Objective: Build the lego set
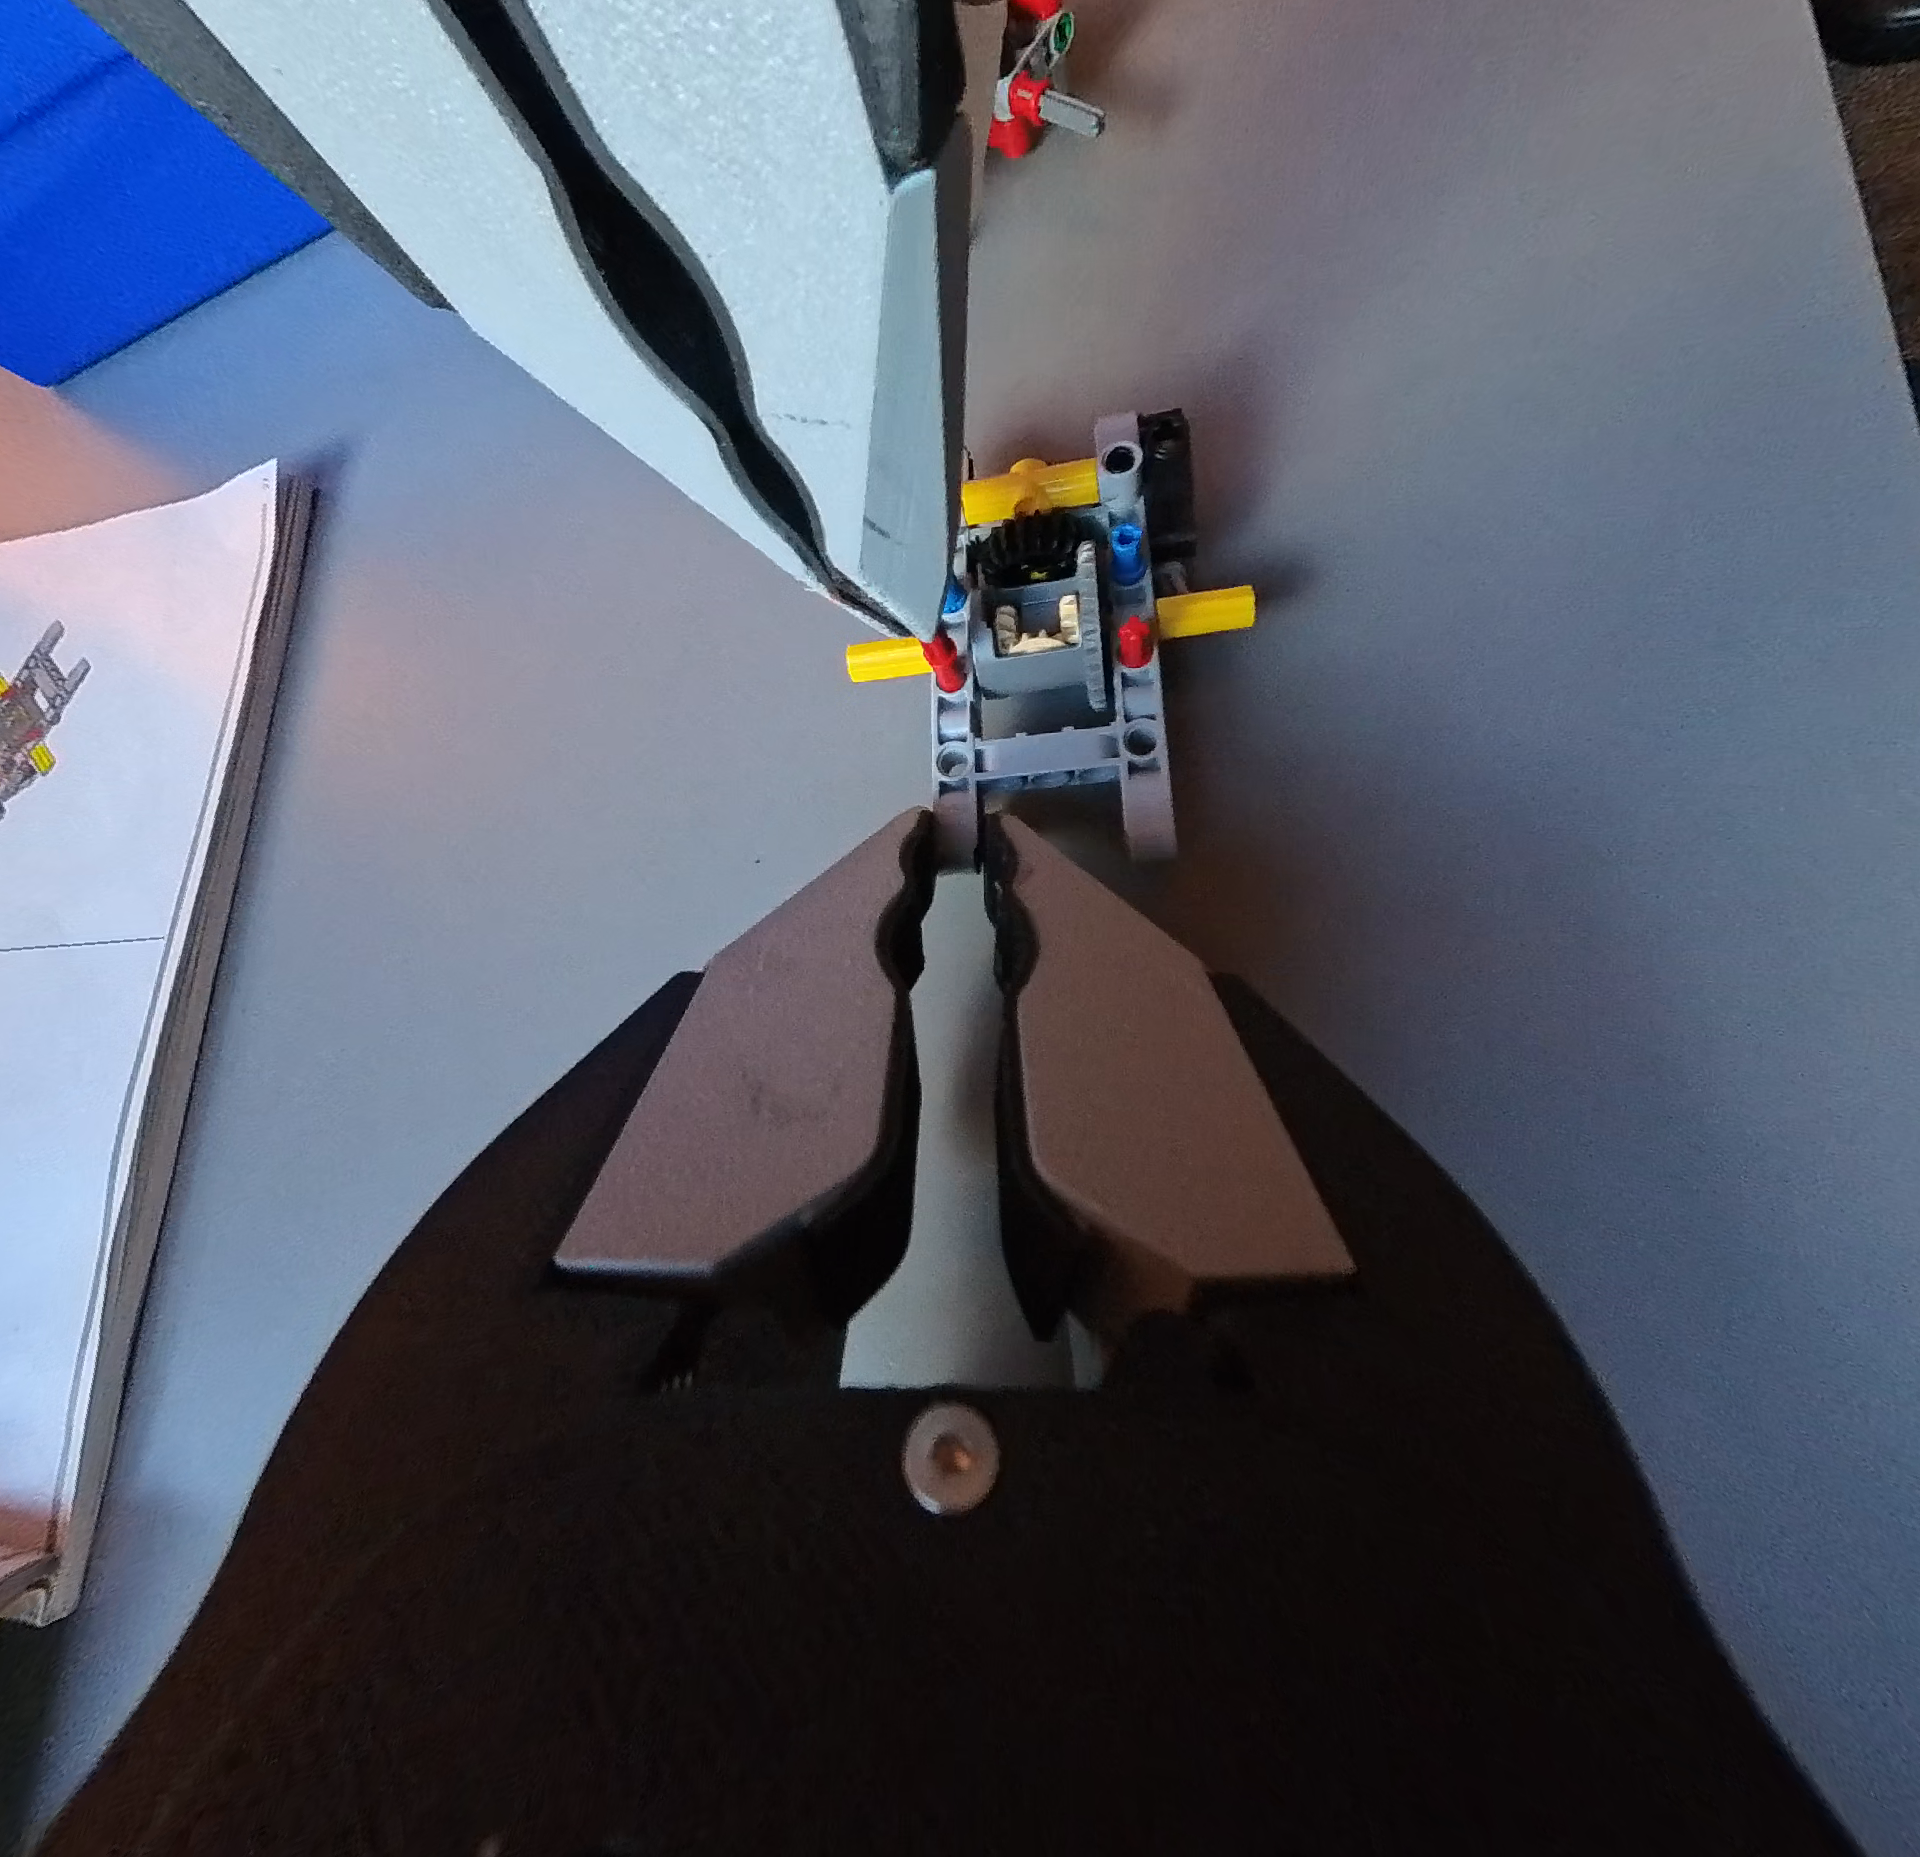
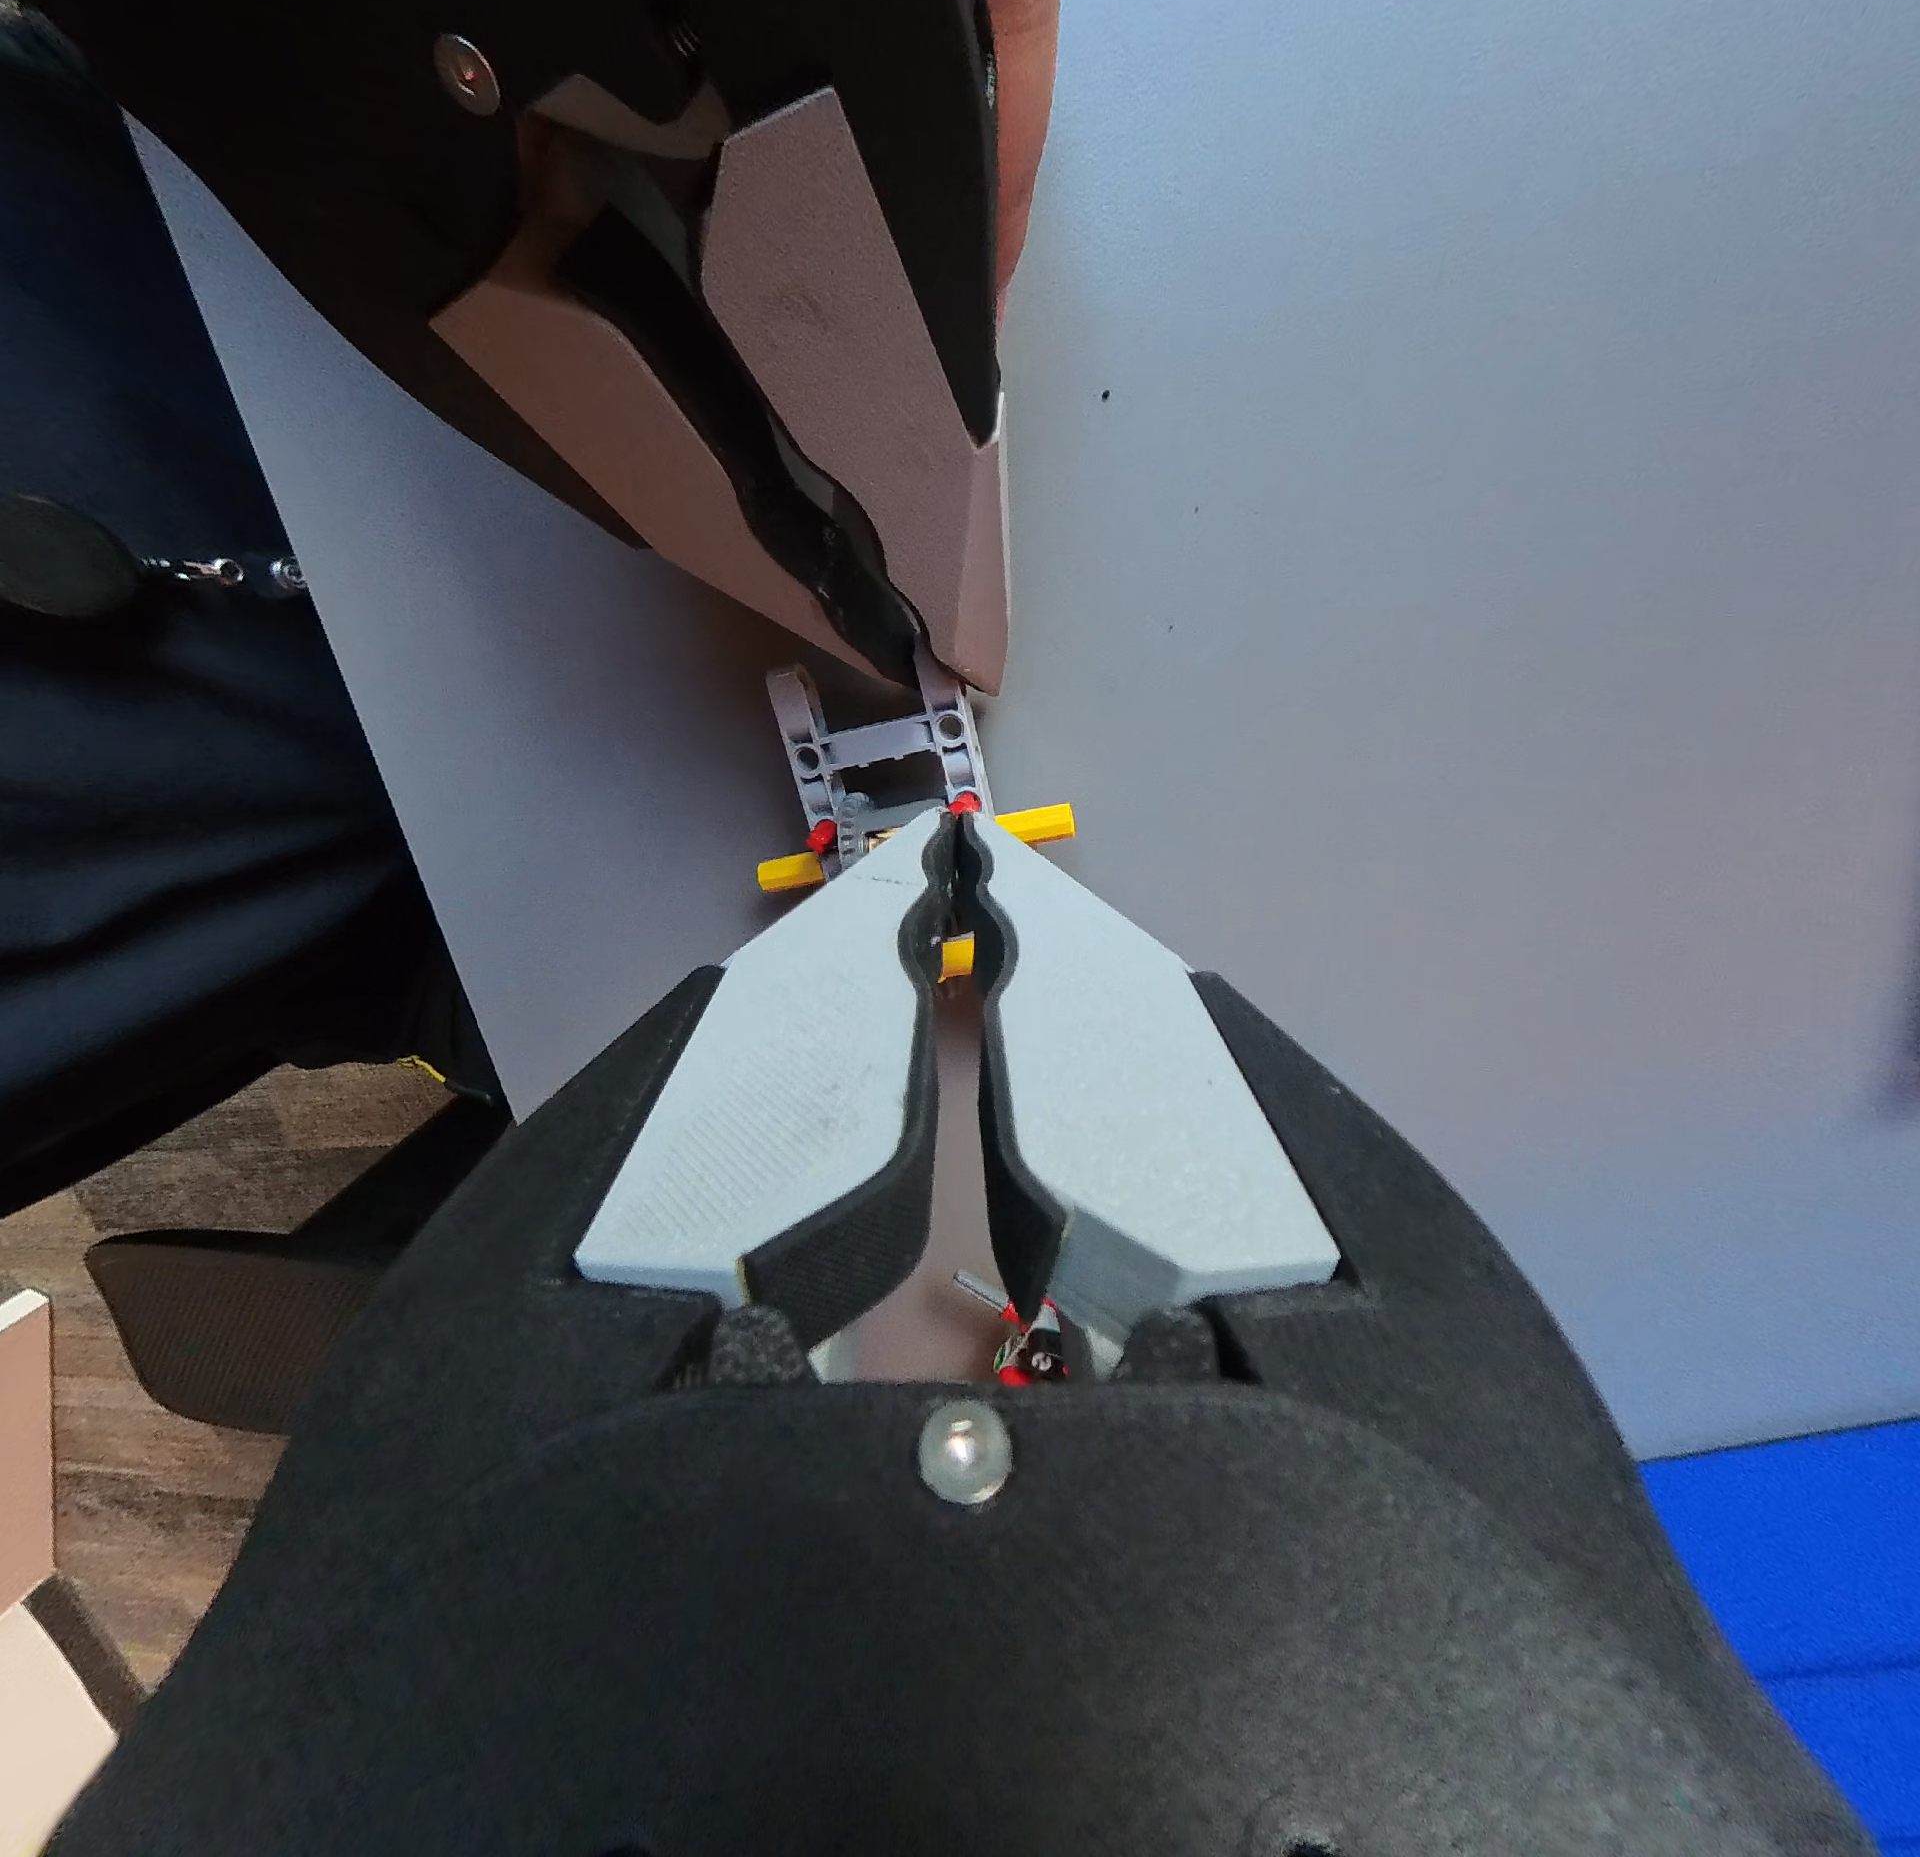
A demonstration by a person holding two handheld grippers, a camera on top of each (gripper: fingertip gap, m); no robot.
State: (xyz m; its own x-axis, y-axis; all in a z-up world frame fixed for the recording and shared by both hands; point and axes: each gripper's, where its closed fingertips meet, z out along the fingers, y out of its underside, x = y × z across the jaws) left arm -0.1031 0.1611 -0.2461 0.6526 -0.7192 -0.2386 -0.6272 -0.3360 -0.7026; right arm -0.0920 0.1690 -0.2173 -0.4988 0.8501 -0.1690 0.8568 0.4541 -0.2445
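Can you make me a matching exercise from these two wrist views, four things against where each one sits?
Things:
1. brown-fingered left gripper
2. light blue-fingered right gripper
3. white paper instruction booklet
4. small loose cluster of red and grey toy pieces

Places:
A. far end of table
B. tips at red pin
C. left table edge
D. clamped on grey toy frame's leg

Pairs: 1-D, 2-B, 3-C, 4-A

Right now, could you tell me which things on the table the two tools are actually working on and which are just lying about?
In use:
- grey brick frame with yellow axles, one leg clamped in the left tool
- red pin on the frame, at the shut tips of the right tool

Lying about:
- booklet
- small red and grey parts
- blue sheet
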